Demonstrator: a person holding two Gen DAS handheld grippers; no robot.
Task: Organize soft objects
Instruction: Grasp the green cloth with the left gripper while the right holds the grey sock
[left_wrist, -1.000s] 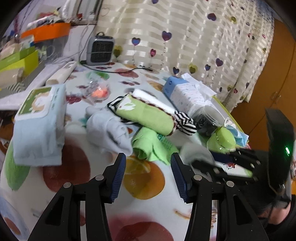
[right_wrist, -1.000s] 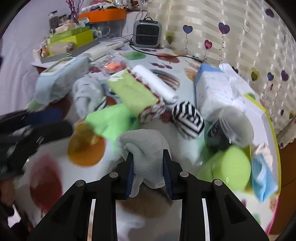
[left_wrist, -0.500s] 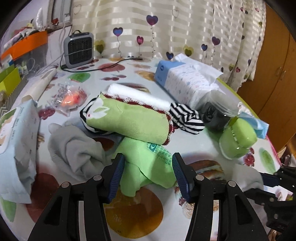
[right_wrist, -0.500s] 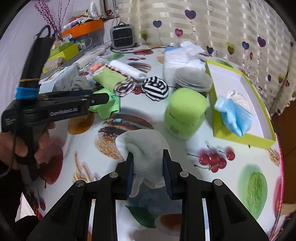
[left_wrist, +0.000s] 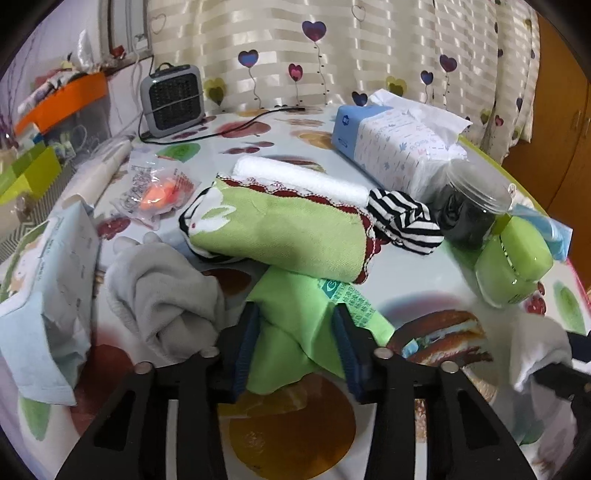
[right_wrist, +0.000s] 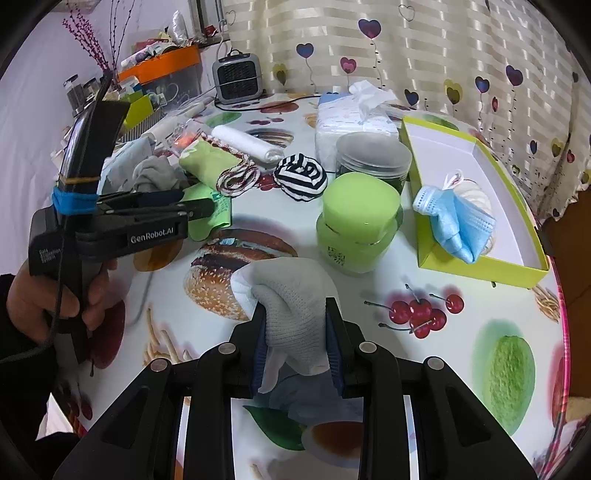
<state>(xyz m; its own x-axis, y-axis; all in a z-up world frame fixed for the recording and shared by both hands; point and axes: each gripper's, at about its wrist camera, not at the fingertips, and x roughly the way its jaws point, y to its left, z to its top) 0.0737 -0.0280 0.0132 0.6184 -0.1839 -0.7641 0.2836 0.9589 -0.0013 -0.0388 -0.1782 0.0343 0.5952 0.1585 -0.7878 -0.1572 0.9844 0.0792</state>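
A bright green cloth (left_wrist: 295, 306) lies at the front of the pile, and my left gripper (left_wrist: 295, 332) is closing on it, its blue pads pinching a bunched fold. From the right wrist view the same left gripper (right_wrist: 201, 210) reaches over the green cloth (right_wrist: 218, 218), held by a person's hand (right_wrist: 48, 295). My right gripper (right_wrist: 295, 332) is shut on a white knitted glove (right_wrist: 291, 295), held above the table's front. That glove (left_wrist: 535, 347) shows at the right edge of the left wrist view.
Behind the cloth lie a green rolled towel (left_wrist: 288, 229), a white roll (left_wrist: 299, 177), a striped sock ball (left_wrist: 406, 221) and a grey sock (left_wrist: 162, 295). A yellow-green tray (right_wrist: 480, 266) holds a blue mask (right_wrist: 454, 221). A green jar (right_wrist: 358, 221), tissue pack (left_wrist: 399, 147) and wipes pack (left_wrist: 48, 277) stand around.
My left gripper came forward and down onto the green cloth, and its jaws narrowed around it. The right gripper swung right, away from the pile, still holding the glove.
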